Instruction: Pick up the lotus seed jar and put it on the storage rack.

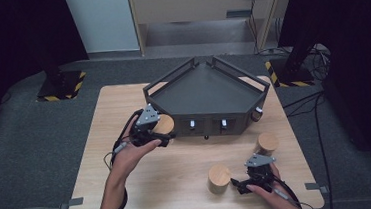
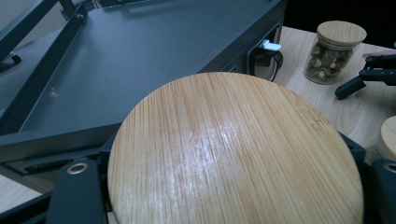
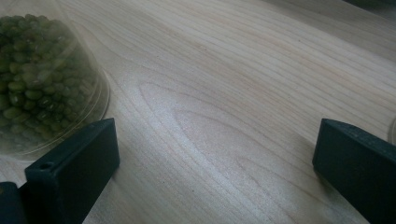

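The left tool [image 1: 162, 134] is clamping a jar with a round bamboo lid [image 2: 233, 154], holding it just in front of the dark grey tray rack [image 1: 207, 90] at that rack's left front corner — the jaws are pressing on the jar's sides below the lid. The right tool [image 1: 241, 184] is resting on the wooden worktop [image 1: 179, 180] well in front of the rack, its jaws standing wide apart with bare wood between them — a glass jar of green mung beans [image 3: 39, 79] is sitting just beside one jaw. Another bamboo-lidded jar [image 2: 334, 51], holding pale brown pieces, is standing near the rack's right front corner.
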A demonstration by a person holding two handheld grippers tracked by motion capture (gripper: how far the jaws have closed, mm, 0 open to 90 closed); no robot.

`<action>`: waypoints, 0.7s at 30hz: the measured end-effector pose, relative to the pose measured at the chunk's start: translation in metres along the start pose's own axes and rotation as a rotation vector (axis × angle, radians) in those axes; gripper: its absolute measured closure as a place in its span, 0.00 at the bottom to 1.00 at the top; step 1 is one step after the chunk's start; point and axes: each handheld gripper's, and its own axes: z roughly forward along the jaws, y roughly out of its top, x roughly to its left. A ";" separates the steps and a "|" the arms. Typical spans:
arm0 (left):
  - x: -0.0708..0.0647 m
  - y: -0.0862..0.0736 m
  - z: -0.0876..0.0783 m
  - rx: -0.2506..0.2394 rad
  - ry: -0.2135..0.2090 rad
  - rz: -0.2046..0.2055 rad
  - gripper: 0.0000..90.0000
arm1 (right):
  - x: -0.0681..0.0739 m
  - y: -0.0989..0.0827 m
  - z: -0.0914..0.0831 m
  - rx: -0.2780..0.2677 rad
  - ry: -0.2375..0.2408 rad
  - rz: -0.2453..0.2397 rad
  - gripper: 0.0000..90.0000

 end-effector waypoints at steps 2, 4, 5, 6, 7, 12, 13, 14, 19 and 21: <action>0.001 0.002 0.001 -0.002 -0.004 0.001 0.27 | 0.000 0.000 0.000 0.000 0.000 0.000 0.01; 0.002 0.005 0.002 0.003 -0.007 0.007 0.27 | 0.000 0.000 0.000 0.000 0.000 0.000 0.01; 0.002 0.007 0.003 0.006 -0.008 0.011 0.27 | 0.000 0.000 0.000 0.000 0.000 0.000 0.01; 0.003 0.009 0.003 0.008 -0.011 0.016 0.27 | 0.000 0.000 0.000 0.000 0.000 0.000 0.01; 0.003 0.011 0.004 0.004 -0.012 0.015 0.27 | 0.000 0.000 0.000 0.000 0.000 0.000 0.01; 0.005 0.021 0.004 -0.001 -0.014 0.026 0.27 | 0.000 0.000 0.000 0.000 0.000 0.000 0.01; 0.006 0.024 0.005 0.002 -0.016 0.028 0.27 | 0.000 0.000 0.000 0.000 0.000 0.000 0.01; 0.007 0.026 0.005 0.002 -0.018 0.028 0.27 | 0.000 0.000 0.000 0.000 0.000 0.000 0.01; 0.013 0.036 0.008 0.002 -0.020 0.033 0.27 | 0.000 0.000 0.000 0.000 0.001 0.001 0.01; 0.015 0.039 0.009 -0.004 -0.021 0.030 0.27 | 0.000 0.000 0.000 0.000 0.001 0.001 0.01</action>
